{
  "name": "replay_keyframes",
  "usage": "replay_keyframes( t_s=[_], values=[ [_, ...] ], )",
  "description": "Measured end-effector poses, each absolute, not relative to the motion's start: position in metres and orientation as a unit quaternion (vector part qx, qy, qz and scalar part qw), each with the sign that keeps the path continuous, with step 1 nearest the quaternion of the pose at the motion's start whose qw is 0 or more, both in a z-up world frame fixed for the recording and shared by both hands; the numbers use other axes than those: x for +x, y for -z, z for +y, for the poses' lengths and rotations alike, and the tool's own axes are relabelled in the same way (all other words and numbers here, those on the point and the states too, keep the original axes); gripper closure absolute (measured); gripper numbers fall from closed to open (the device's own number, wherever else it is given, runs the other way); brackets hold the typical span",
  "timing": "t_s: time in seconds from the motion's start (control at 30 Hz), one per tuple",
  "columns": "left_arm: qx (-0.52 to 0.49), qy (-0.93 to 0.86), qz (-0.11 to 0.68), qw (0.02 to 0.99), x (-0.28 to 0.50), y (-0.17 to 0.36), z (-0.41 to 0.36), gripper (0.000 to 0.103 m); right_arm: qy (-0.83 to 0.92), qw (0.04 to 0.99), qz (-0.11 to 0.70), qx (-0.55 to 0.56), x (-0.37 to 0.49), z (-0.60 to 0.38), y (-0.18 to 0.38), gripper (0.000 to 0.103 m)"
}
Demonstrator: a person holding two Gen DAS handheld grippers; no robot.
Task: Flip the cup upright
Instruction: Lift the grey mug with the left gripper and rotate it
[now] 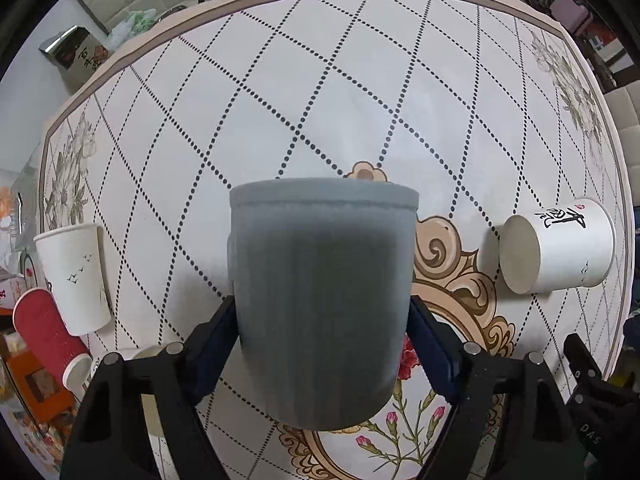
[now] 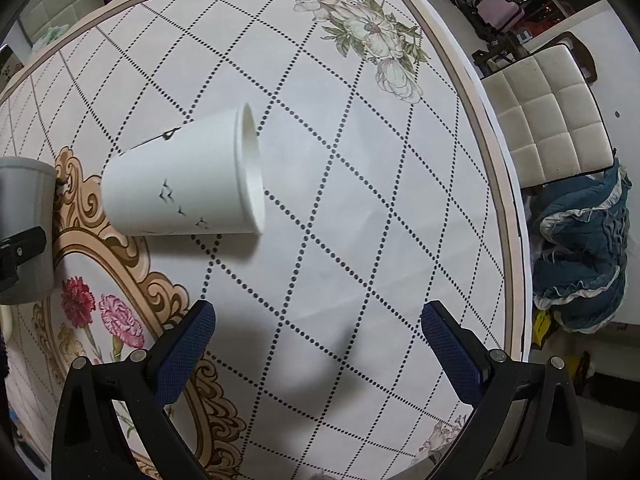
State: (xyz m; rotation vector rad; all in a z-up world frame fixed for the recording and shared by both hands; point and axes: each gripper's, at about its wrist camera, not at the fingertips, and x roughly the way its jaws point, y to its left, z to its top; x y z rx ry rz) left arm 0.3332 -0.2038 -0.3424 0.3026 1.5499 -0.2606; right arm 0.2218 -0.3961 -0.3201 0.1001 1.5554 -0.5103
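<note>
My left gripper [image 1: 322, 344] is shut on a grey cup [image 1: 322, 292], held above the table; which end is up I cannot tell. It also shows at the left edge of the right wrist view [image 2: 26, 232]. A white paper cup [image 1: 558, 252] with black lettering lies on its side at the right, base towards the left camera. In the right wrist view this white cup [image 2: 180, 184] lies with its mouth to the right, ahead and left of my right gripper [image 2: 316, 352], which is open and empty above the table.
The round table [image 1: 280, 80] has a patterned cloth. A white paper cup [image 1: 74, 276] and a red cup [image 1: 48, 340] sit at its left edge. A padded chair [image 2: 548, 116] and a blue cloth [image 2: 580, 264] are off the right side.
</note>
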Motion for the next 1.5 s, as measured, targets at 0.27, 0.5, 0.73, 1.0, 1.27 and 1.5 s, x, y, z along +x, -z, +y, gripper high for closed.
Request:
replay_keyframes(
  t_s=[0.27, 0.5, 0.73, 1.0, 1.27, 1.5],
  values=[
    [0.12, 0.105, 0.691, 0.705, 0.337, 0.337, -0.192, 0.023, 0.232, 0.683, 0.691, 0.048, 0.216, -0.401, 0.316, 0.0],
    [0.104, 0.105, 0.679, 0.719, 0.323, 0.307, -0.171, 0.023, 0.231, 0.693, 0.682, 0.045, 0.212, -0.396, 0.303, 0.0],
    [0.092, 0.106, 0.666, 0.732, 0.289, 0.265, -0.167, 0.023, 0.23, 0.704, 0.67, 0.047, 0.196, -0.384, 0.282, 0.0],
    [0.081, 0.091, 0.665, 0.737, 0.233, 0.249, -0.157, 0.023, 0.232, 0.708, 0.665, 0.047, 0.154, -0.368, 0.264, 0.0],
    [0.052, 0.08, 0.689, 0.718, 0.166, 0.267, -0.142, 0.023, 0.241, 0.699, 0.671, 0.05, 0.102, -0.363, 0.271, 0.0],
    [0.041, 0.083, 0.717, 0.691, 0.135, 0.31, -0.154, 0.023, 0.25, 0.685, 0.683, 0.047, 0.075, -0.364, 0.292, 0.0]
  ],
)
